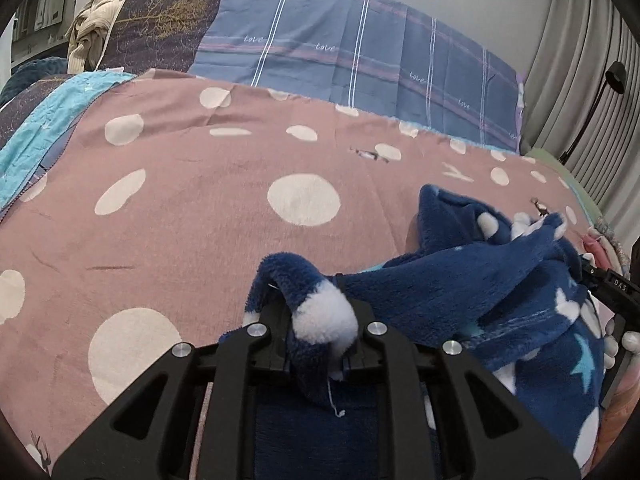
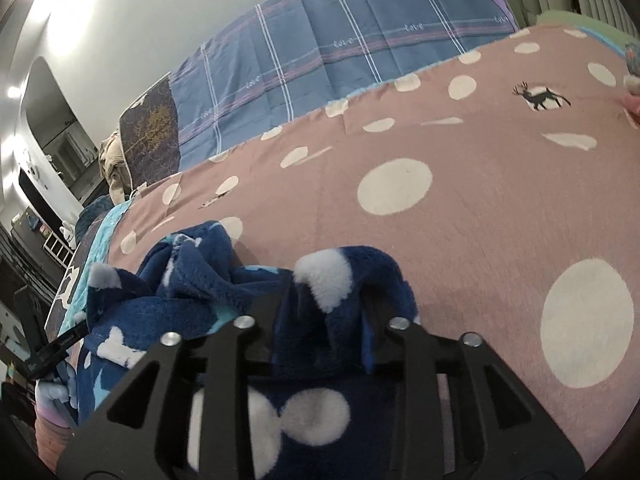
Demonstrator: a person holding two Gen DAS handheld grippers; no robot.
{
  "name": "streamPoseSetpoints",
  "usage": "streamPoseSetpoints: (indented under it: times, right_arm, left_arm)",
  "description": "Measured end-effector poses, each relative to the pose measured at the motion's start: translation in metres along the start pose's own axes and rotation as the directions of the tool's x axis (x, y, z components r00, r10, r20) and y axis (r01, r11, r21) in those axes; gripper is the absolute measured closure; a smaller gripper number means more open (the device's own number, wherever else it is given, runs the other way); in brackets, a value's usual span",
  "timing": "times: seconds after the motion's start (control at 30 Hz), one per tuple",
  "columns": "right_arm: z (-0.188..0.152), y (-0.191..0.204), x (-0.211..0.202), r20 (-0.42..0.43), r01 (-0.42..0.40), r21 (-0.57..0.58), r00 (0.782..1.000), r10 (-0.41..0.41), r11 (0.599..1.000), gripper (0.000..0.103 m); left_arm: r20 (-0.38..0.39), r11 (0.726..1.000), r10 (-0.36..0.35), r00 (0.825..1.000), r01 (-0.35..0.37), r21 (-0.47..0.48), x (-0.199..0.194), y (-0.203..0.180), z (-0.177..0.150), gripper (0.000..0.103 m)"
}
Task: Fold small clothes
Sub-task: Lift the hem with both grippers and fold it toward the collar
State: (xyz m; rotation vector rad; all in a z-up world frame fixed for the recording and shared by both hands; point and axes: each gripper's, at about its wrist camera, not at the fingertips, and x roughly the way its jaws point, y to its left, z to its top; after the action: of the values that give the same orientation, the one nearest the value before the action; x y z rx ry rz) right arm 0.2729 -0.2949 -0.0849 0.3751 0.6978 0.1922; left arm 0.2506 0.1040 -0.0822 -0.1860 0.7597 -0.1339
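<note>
A dark blue fleece garment (image 1: 472, 292) with white dots and light blue stars hangs bunched between my two grippers above a pink polka-dot bedsheet (image 1: 192, 208). My left gripper (image 1: 320, 336) is shut on one corner of the garment, with a white dot of fleece bulging between the jaws. My right gripper (image 2: 324, 320) is shut on another edge of the same garment (image 2: 192, 280), which drapes off to the left in the right wrist view. The right gripper's black body shows at the right edge of the left wrist view (image 1: 612, 288).
The pink sheet (image 2: 500, 184) with white dots and deer prints covers the bed. A blue plaid cloth (image 1: 360, 60) rises behind it. A light blue cloth (image 1: 44, 128) lies at the left bed edge. Grey curtains (image 1: 580, 60) hang at the right.
</note>
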Motion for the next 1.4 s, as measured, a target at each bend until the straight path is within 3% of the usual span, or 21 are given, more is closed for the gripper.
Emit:
streamPoseSetpoints:
  times: [0.1, 0.2, 0.3, 0.43, 0.5, 0.57, 0.63, 0.7, 0.77, 0.83, 0.87, 0.93, 0.97, 1.0, 1.07, 1.1, 1.17, 1.2, 1.23, 1.27, 1.4]
  right_arm:
    - [0.0, 0.014, -0.026, 0.028, -0.02, -0.044, 0.999, 0.021, 0.999, 0.055]
    - [-0.005, 0.028, -0.047, 0.017, -0.053, -0.108, 0.998, 0.055, 0.993, 0.055]
    - [-0.016, 0.044, -0.058, -0.012, -0.031, -0.229, 0.999, 0.029, 0.973, 0.055]
    - [-0.031, 0.064, -0.048, -0.122, -0.087, -0.338, 0.991, 0.048, 0.937, 0.055]
    - [-0.034, 0.076, -0.028, -0.22, -0.149, -0.334, 0.972, 0.077, 0.931, 0.055]
    - [-0.029, 0.086, -0.001, -0.281, -0.142, -0.343, 0.959, 0.044, 0.929, 0.055]
    - [-0.016, 0.09, 0.02, -0.265, -0.093, -0.352, 0.964, -0.004, 0.932, 0.057]
    - [0.014, 0.087, 0.031, -0.17, -0.03, -0.318, 0.985, -0.026, 0.948, 0.059]
    - [0.036, 0.071, 0.026, -0.096, 0.03, -0.224, 0.994, -0.053, 0.974, 0.059]
    - [0.045, 0.054, 0.016, -0.084, -0.009, -0.16, 0.996, -0.005, 0.987, 0.055]
    - [0.046, 0.045, 0.011, -0.079, -0.008, -0.154, 0.997, -0.005, 0.988, 0.047]
    - [0.048, 0.024, 0.005, -0.053, 0.053, -0.157, 0.997, -0.061, 0.986, 0.04]
    - [0.051, 0.01, 0.007, -0.055, 0.077, -0.148, 0.995, -0.086, 0.986, 0.036]
    - [0.05, -0.002, 0.011, -0.081, 0.076, -0.128, 0.993, -0.087, 0.989, 0.029]
    - [0.053, -0.028, 0.032, -0.175, 0.022, -0.04, 0.984, -0.029, 0.999, 0.029]
    - [0.051, -0.035, 0.04, -0.209, 0.0, 0.003, 0.978, 0.001, 1.0, 0.029]
    - [0.051, -0.036, 0.05, -0.244, -0.036, 0.026, 0.969, 0.041, 0.999, 0.036]
    - [0.051, -0.033, 0.051, -0.243, -0.062, 0.015, 0.968, 0.064, 0.998, 0.069]
    - [0.053, -0.028, 0.048, -0.236, -0.087, 0.008, 0.968, 0.087, 0.996, 0.087]
    - [0.056, -0.024, 0.037, -0.19, -0.115, 0.008, 0.975, 0.115, 0.993, 0.091]
    - [0.072, -0.008, -0.007, 0.006, -0.187, -0.039, 0.982, 0.187, 0.982, 0.091]
  left_arm:
    - [0.072, 1.0, -0.029, 0.997, 0.029, -0.004, -0.025, -0.003, 0.005, 0.078]
    - [0.138, 0.999, -0.045, 0.989, 0.046, -0.002, -0.062, -0.002, 0.004, 0.058]
    - [0.17, 0.998, -0.05, 0.984, 0.043, 0.046, -0.091, -0.004, -0.003, 0.056]
    - [0.035, 0.986, -0.095, 0.995, 0.089, 0.14, -0.085, -0.018, -0.019, 0.055]
    - [-0.039, 0.979, -0.109, 0.993, 0.114, 0.169, -0.07, -0.026, -0.022, 0.055]
    - [-0.112, 0.969, -0.125, 0.986, 0.145, 0.2, -0.047, -0.038, -0.018, 0.055]
    - [-0.132, 0.965, -0.085, 0.988, 0.115, 0.236, -0.024, -0.049, -0.004, 0.055]
    - [-0.075, 0.963, 0.005, 0.997, 0.015, 0.271, -0.009, -0.05, 0.017, 0.055]
    - [-0.005, 0.973, 0.108, 0.994, -0.105, 0.204, -0.002, -0.035, 0.039, 0.055]
    - [0.004, 0.99, 0.067, 0.998, -0.067, 0.126, -0.007, -0.016, 0.049, 0.05]
    - [0.01, 0.994, 0.047, 0.999, -0.048, 0.098, -0.011, -0.005, 0.051, 0.045]
    - [0.015, 0.997, 0.047, 0.999, -0.048, 0.062, -0.012, 0.012, 0.053, 0.026]
    - [0.003, 0.998, 0.04, 0.999, -0.04, 0.045, -0.008, 0.02, 0.053, 0.024]
    - [-0.031, 0.999, 0.017, 0.999, -0.016, 0.033, 0.0, 0.027, 0.054, 0.021]
    - [-0.125, 0.998, -0.049, 0.991, 0.043, -0.044, 0.025, 0.041, 0.055, 0.021]
    - [-0.156, 0.994, -0.077, 0.985, 0.064, -0.085, 0.034, 0.046, 0.055, 0.023]
    - [-0.189, 0.982, -0.157, 0.969, 0.132, -0.138, 0.045, 0.046, 0.053, 0.072]
    - [-0.189, 0.977, -0.182, 0.965, 0.155, -0.147, 0.045, 0.044, 0.052, 0.091]
    - [-0.155, 0.973, -0.201, 0.967, 0.179, -0.146, 0.038, 0.04, 0.054, 0.091]
    - [-0.113, 0.977, -0.19, 0.975, 0.177, -0.115, 0.029, 0.034, 0.056, 0.092]
    - [0.046, 0.987, -0.152, 0.987, 0.154, -0.036, -0.013, 0.023, 0.069, 0.091]
